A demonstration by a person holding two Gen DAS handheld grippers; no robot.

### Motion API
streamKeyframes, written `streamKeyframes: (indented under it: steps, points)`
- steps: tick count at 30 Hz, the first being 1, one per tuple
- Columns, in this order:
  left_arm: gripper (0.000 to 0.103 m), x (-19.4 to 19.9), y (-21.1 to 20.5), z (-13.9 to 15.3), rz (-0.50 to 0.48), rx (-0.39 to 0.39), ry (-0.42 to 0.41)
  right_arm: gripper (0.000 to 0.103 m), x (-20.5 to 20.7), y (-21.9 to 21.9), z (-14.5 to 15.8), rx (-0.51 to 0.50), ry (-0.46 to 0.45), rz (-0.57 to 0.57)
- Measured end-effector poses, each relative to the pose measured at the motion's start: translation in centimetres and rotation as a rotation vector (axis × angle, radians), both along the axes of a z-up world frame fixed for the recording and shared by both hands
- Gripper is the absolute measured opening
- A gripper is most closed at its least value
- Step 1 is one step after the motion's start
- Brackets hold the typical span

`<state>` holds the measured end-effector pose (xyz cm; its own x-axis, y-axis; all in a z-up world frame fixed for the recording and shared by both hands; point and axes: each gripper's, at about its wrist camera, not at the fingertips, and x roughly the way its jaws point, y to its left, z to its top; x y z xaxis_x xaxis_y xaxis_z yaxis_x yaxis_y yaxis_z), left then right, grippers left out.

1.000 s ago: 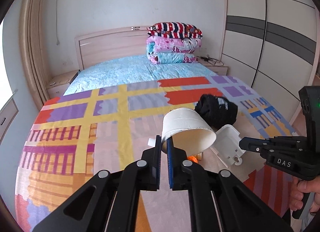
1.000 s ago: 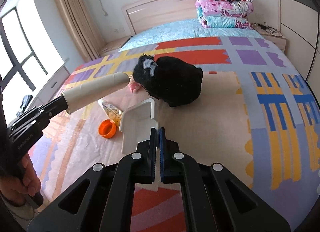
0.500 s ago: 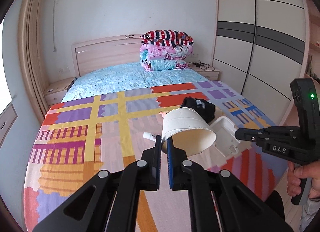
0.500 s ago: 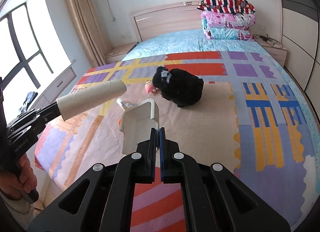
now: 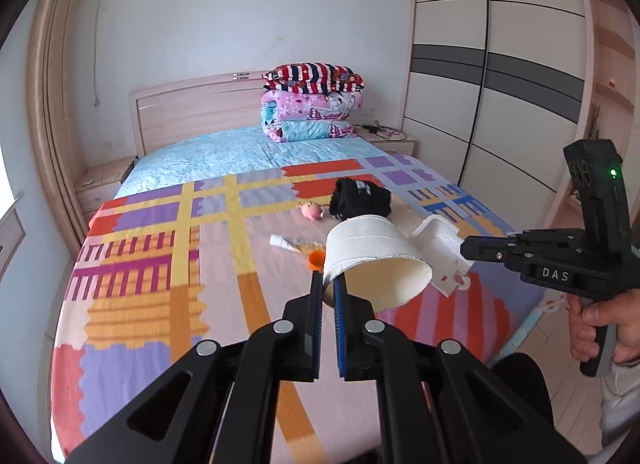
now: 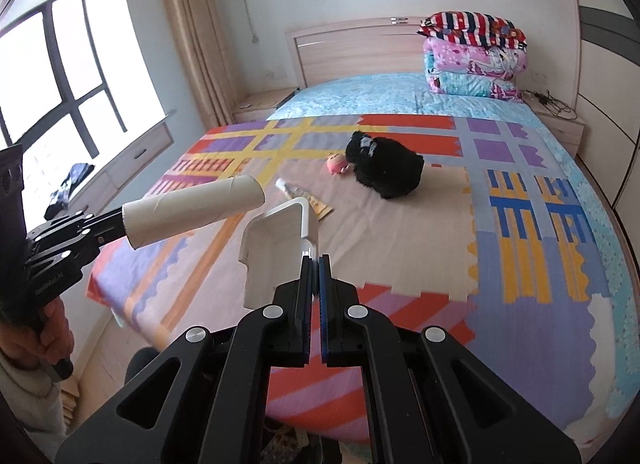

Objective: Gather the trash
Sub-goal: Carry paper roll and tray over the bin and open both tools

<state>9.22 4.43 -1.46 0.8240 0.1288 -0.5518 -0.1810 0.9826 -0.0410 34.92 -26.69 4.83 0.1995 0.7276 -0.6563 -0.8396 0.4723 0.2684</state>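
Observation:
My left gripper [image 5: 329, 284] is shut on the rim of a white paper cup [image 5: 372, 260], which lies on its side in the air above the bed's foot. In the right wrist view the same cup [image 6: 192, 208] sticks out from the left gripper [image 6: 120, 224]. My right gripper [image 6: 315, 264] is shut on the edge of a white plastic box [image 6: 276, 248], also seen beside the cup [image 5: 440, 252]. On the patchwork bedspread [image 5: 160, 264] lie a squeezed tube [image 6: 304, 198], an orange cap [image 5: 316, 260], a pink toy [image 6: 338, 163] and a black furry bundle [image 6: 384, 168].
Folded quilts [image 5: 312, 104] are stacked at the headboard. A wardrobe [image 5: 500, 84] lines the right wall, with a nightstand and cables [image 6: 560, 112] beside it. A window and low drawers [image 6: 120, 160] run along the left. The foot edge of the bed lies just below both grippers.
Both grippers have drawn back from the bed and risen a little, each keeping its hold. The bed and the things on it now look farther away.

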Motion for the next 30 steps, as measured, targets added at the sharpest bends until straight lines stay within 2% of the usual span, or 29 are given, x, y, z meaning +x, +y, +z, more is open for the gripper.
streamKeyframes:
  steps: [11, 15, 21, 24, 30]
  points:
    - [0.005, -4.5, -2.3, -1.4, -0.051, -0.035, 0.043, 0.004, -3.7, -2.9, -0.1, -0.015, -0.031, 0.074]
    - [0.005, -5.7, -2.9, -2.3, -0.067, -0.06, 0.067, 0.004, -4.5, -3.8, -1.3, -0.036, -0.005, 0.09]
    - [0.005, -8.0, -4.2, -3.5, -0.083, -0.055, 0.105, 0.004, -6.4, -5.3, -3.2, -0.07, 0.048, 0.136]
    - [0.005, -9.2, -4.5, -4.1, -0.089, -0.069, 0.119, 0.004, -7.3, -5.9, -3.8, -0.094, 0.048, 0.155]
    - [0.005, -10.3, -5.7, -6.4, -0.137, -0.102, 0.192, 0.004, -8.3, -6.9, -4.9, -0.115, 0.078, 0.163]
